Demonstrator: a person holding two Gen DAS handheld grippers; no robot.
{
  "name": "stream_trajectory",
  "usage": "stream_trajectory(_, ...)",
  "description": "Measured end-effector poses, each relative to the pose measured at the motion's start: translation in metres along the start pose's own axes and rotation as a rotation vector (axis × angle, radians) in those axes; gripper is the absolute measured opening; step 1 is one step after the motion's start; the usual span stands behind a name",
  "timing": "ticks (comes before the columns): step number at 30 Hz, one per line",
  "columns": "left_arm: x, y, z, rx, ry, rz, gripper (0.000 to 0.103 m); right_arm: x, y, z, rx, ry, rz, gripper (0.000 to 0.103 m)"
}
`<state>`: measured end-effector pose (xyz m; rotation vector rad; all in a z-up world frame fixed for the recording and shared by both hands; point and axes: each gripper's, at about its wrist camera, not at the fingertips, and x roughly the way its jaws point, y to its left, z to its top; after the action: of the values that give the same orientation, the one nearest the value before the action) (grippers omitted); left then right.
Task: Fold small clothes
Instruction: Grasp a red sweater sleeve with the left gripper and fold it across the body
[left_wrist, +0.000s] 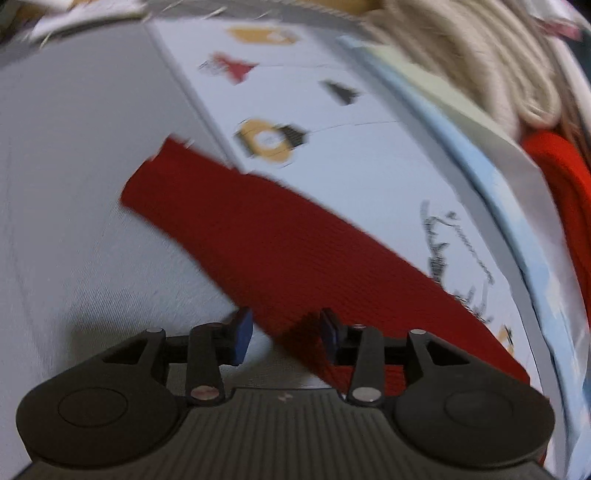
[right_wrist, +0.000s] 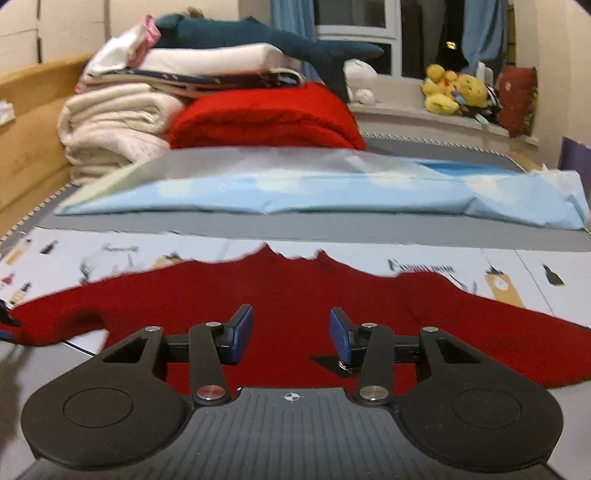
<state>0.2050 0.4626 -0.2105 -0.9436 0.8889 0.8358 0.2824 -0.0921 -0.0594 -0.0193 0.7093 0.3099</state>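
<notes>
The red sweater (right_wrist: 295, 295) lies spread flat on the printed mat (right_wrist: 517, 266), both grippers, left (left_wrist: 286, 332) and right (right_wrist: 291, 332), hovering open-fingered over it, so folding seems unstarted; next, grasp a sleeve (left_wrist: 229, 221).

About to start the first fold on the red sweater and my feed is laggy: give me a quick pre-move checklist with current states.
1. Left gripper open: ok, jaws apart over the sleeve.
2. Right gripper open: ok, jaws apart above the red sweater.
3. Sweater spread flat on the printed mat: ok, both sleeves extended.
4. Cloth already gripped: not ok, neither gripper is closed on fabric.
5. Left view sharp: not ok, blurred.
6. Folded red blanket apart from sweater: ok.
</notes>
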Motion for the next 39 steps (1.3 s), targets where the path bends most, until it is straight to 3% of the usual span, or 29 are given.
stream_trajectory(4, 0.004, 0.005, -0.001, -0.050, -0.015, 0.029, 0.043, 0.013, -0.019, -0.010, 0.072, 0.062, -0.013, 0.047)
stream_trajectory(6, 0.005, 0.000, 0.000, -0.012, -0.043, 0.042, 0.032, 0.017, -0.026, -0.015, 0.094, 0.078, -0.011, 0.047)
stream_trajectory(7, 0.006, -0.002, 0.000, 0.006, -0.055, 0.053, 0.017, 0.019, -0.027, -0.018, 0.099, 0.091, -0.017, 0.047)
stream_trajectory(9, 0.001, -0.006, 0.000, 0.028, -0.097, 0.074, 0.013, 0.022, -0.030, -0.020, 0.111, 0.101, -0.014, 0.047)
stream_trajectory(11, -0.011, -0.024, -0.002, 0.101, -0.177, 0.097, 0.012, 0.023, -0.031, -0.022, 0.114, 0.104, -0.015, 0.047)
stream_trajectory(13, -0.035, -0.061, -0.014, 0.272, -0.319, 0.105, 0.011, 0.024, -0.034, -0.021, 0.116, 0.107, -0.022, 0.047)
stream_trajectory(15, -0.061, -0.101, -0.035, 0.428, -0.435, 0.027, 0.010, 0.027, -0.037, -0.021, 0.127, 0.115, -0.026, 0.047)
stream_trajectory(17, -0.087, -0.139, -0.068, 0.559, -0.515, -0.104, 0.010, 0.029, -0.041, -0.022, 0.142, 0.125, -0.031, 0.047)
stream_trajectory(20, -0.121, -0.193, -0.135, 0.754, -0.561, -0.348, 0.010, 0.032, -0.043, -0.024, 0.164, 0.142, -0.031, 0.047)
stream_trajectory(22, -0.133, -0.224, -0.183, 0.849, -0.462, -0.530, 0.014, 0.033, -0.044, -0.024, 0.175, 0.146, -0.026, 0.047)
stream_trajectory(24, -0.133, -0.246, -0.225, 0.976, -0.264, -0.686, 0.037, 0.036, -0.044, -0.026, 0.187, 0.155, -0.021, 0.047)
stream_trajectory(25, -0.134, -0.250, -0.241, 1.031, -0.194, -0.741, 0.039, 0.038, -0.044, -0.027, 0.197, 0.162, -0.018, 0.047)
stream_trajectory(26, -0.135, -0.251, -0.249, 1.051, -0.185, -0.756, 0.039, 0.040, -0.045, -0.029, 0.210, 0.168, -0.015, 0.047)
stream_trajectory(28, -0.131, -0.251, -0.242, 1.017, -0.180, -0.714, 0.039, 0.047, -0.050, -0.033, 0.262, 0.183, -0.006, 0.048)
stream_trajectory(31, -0.109, -0.243, -0.199, 0.823, -0.123, -0.593, 0.038, 0.057, -0.060, -0.037, 0.372, 0.210, 0.023, 0.049)
stream_trajectory(34, -0.081, -0.228, -0.161, 0.691, -0.118, -0.337, 0.038, 0.068, -0.071, -0.043, 0.482, 0.233, 0.040, 0.050)
stream_trajectory(36, -0.069, -0.217, -0.143, 0.614, -0.107, -0.224, 0.038, 0.075, -0.077, -0.047, 0.558, 0.238, 0.042, 0.050)
stream_trajectory(39, -0.061, -0.208, -0.118, 0.514, -0.074, -0.170, 0.038, 0.087, -0.082, -0.049, 0.648, 0.220, 0.059, 0.051)
